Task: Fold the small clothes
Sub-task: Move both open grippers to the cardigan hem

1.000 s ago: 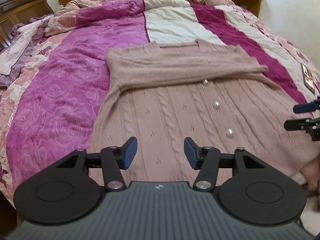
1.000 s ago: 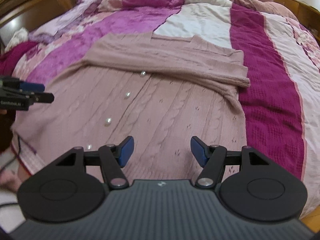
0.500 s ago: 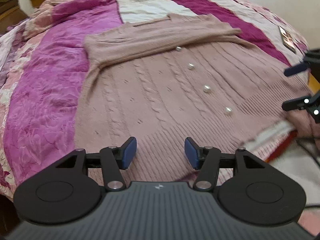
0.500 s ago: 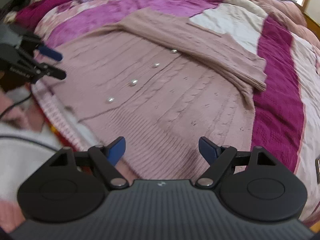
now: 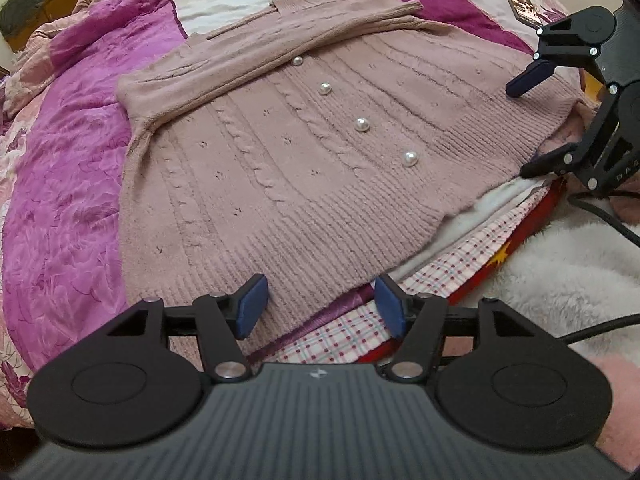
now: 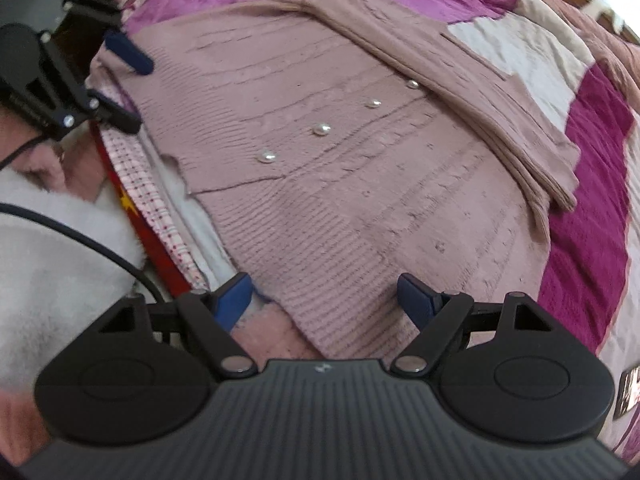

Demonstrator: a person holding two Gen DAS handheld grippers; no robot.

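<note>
A dusty-pink cable-knit cardigan (image 5: 280, 152) with pearl buttons (image 5: 362, 124) lies flat on the bed, both sleeves folded across its chest. My left gripper (image 5: 320, 305) hovers over the ribbed hem (image 5: 304, 256) at the bed's near edge; its jaws are opening, with the hem's left corner between the blue pads (image 5: 251, 305) but not pinched. My right gripper (image 6: 324, 297) stands open over the hem's other corner (image 6: 336, 312), its pads off the cloth. Each gripper appears in the other's view: the right gripper (image 5: 524, 128) and the left gripper (image 6: 135, 94), both by the hem.
The bed carries a magenta, pink and cream quilt (image 5: 68, 208). Below the hem show a checked sheet (image 5: 452, 268), a red cloth with a yellow star (image 5: 504, 258) and a person's white fluffy garment (image 5: 560, 264) with a black cable (image 6: 80, 236). A dark card (image 5: 520, 6) lies far right.
Both grippers have come down and back from over the cardigan's body to its hem at the bed edge, each rolling. The right jaws have widened; the left slightly.
</note>
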